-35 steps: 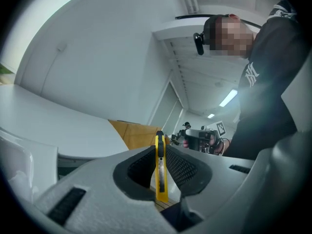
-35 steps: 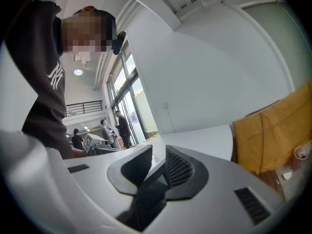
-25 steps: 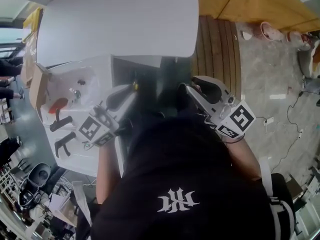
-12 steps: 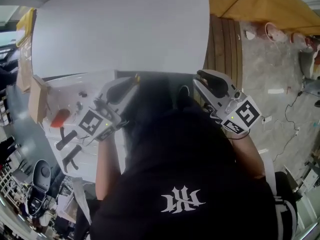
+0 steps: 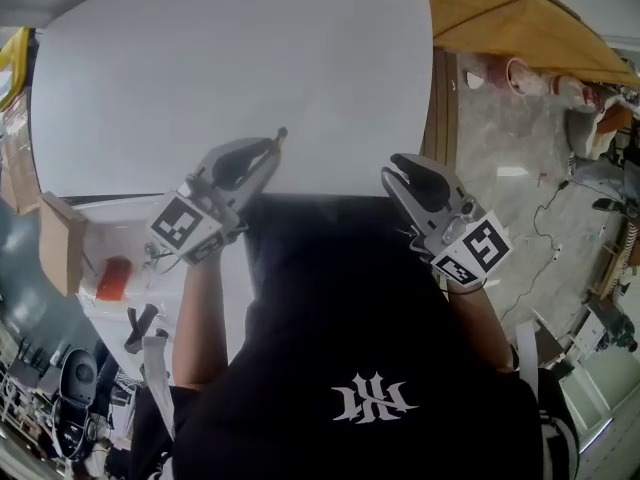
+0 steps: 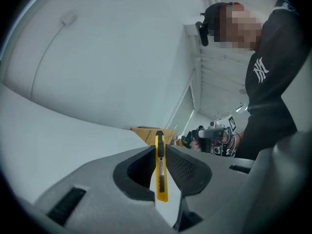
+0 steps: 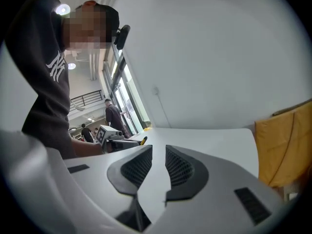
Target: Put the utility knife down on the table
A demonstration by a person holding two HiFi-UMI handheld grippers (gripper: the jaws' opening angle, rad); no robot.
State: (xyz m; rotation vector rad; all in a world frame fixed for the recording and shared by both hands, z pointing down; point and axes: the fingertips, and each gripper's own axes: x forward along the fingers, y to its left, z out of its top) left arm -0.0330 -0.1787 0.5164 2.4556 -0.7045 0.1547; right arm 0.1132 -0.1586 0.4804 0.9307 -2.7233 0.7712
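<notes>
A yellow utility knife (image 6: 160, 169) stands edge-on between the pads of my left gripper (image 6: 160, 148), which is shut on it. From the head view, the left gripper (image 5: 268, 148) hovers over the near edge of the big white table (image 5: 230, 68), and the knife's tip (image 5: 281, 134) pokes out past the jaws. My right gripper (image 5: 393, 168) is held at the table's near right edge. Its jaws (image 7: 159, 152) stand open by a narrow gap with nothing between them. Each gripper shows in the other's view: the left gripper (image 7: 114, 138), the right gripper (image 6: 214, 133).
A lower white surface (image 5: 110, 218) at the left carries a cardboard box (image 5: 55, 243), an orange object (image 5: 113, 278) and black tools (image 5: 140, 326). A wooden panel (image 5: 520, 18) leans at the far right. Cables lie on the grey floor (image 5: 530, 208).
Both grippers have come up from beside the cluttered lower surface to the big table's near edge. The left one still holds the knife, now over the tabletop.
</notes>
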